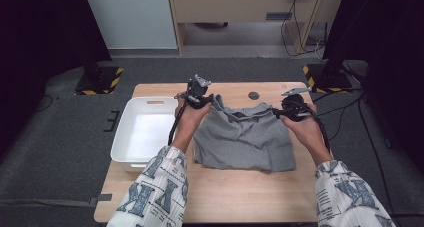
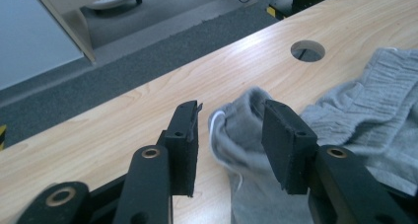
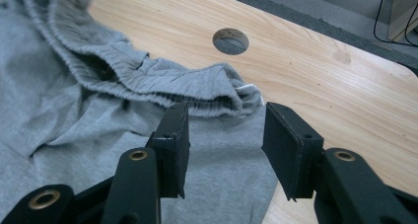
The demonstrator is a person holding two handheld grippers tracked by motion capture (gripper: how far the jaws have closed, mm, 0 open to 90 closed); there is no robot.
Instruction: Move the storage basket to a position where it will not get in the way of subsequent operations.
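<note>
The grey shorts (image 1: 243,137) lie roughly flat in the middle of the wooden surface (image 1: 240,197), waistband toward the far edge and rumpled, legs toward me. From the high view I judge the work to be handling or folding this garment, and it looks to be at its start: I see no fold made, and the cloth sits spread out with the waistband bunched and standing up a little at both corners.

My left tongs (image 2: 229,130) are spread wide, with the left corner of the waistband just between the jaws but not pinched. My right tongs (image 3: 224,135) are likewise wide, straddling the right corner of the waistband, where a bit of white label peeks out. Neither pair holds anything yet.

So what I count as done is the lining-up at the two waistband corners; closing on them, lifting and whatever folding or placing follows is all left.

The white bin (image 1: 142,134) stands just beside the shorts on the left, with nothing in it that I can see. A round hole (image 1: 254,95) in the surface lies beyond the waistband.
</note>
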